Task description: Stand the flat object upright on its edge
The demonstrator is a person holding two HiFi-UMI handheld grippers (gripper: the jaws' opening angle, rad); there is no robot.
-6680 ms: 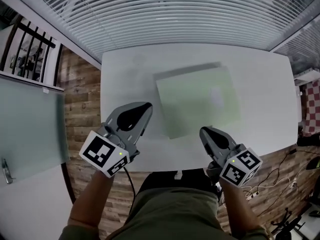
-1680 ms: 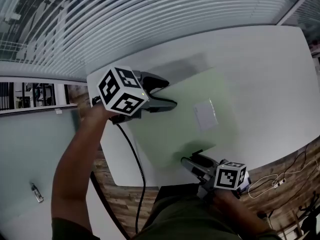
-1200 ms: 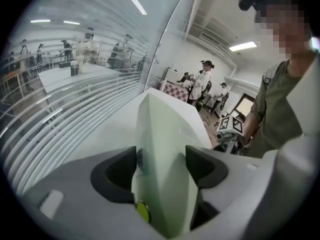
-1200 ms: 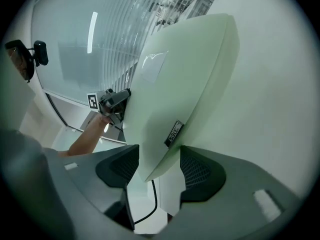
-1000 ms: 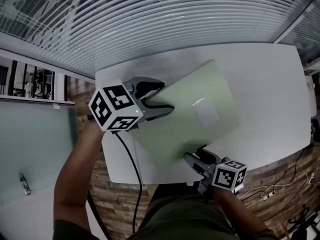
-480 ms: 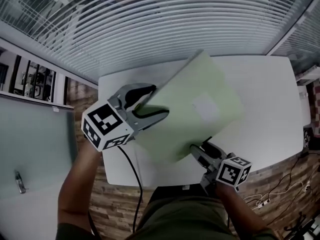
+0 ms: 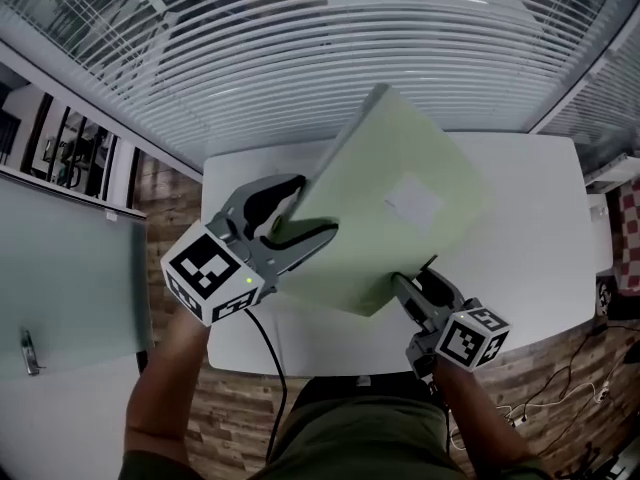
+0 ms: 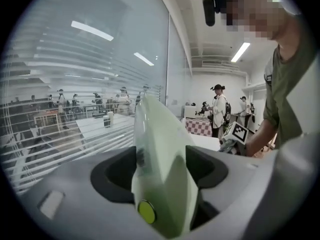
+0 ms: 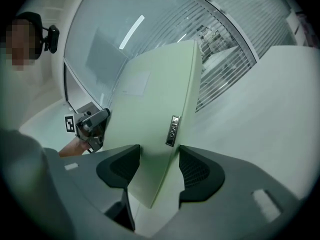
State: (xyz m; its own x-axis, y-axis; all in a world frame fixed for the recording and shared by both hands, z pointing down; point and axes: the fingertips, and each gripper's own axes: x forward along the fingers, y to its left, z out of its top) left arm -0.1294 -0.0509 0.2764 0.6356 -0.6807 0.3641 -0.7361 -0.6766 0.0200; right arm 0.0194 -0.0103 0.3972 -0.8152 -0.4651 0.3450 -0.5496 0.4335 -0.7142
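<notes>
Head view gives me one flat pale green object, two grippers and one white desk. The object is tilted steeply. Its low corner sits close to the desk's near edge and its top edge is raised toward the far edge. I cannot tell whether that low corner touches the desk.

The left gripper pinches the object's left edge, one jaw on each face. In the left gripper view the green slab fills the gap between the dark pads, and one round yellow-green stud shows on it low down. The right gripper pinches the object near its low corner by the desk's near edge. In the right gripper view the slab runs up from between both pads.

I count one white rectangular label on the broad face, and one small metal tag on the narrow edge. Each gripper carries one marker cube, the left and the right. Each gripper view also catches the opposite gripper across the object.
</notes>
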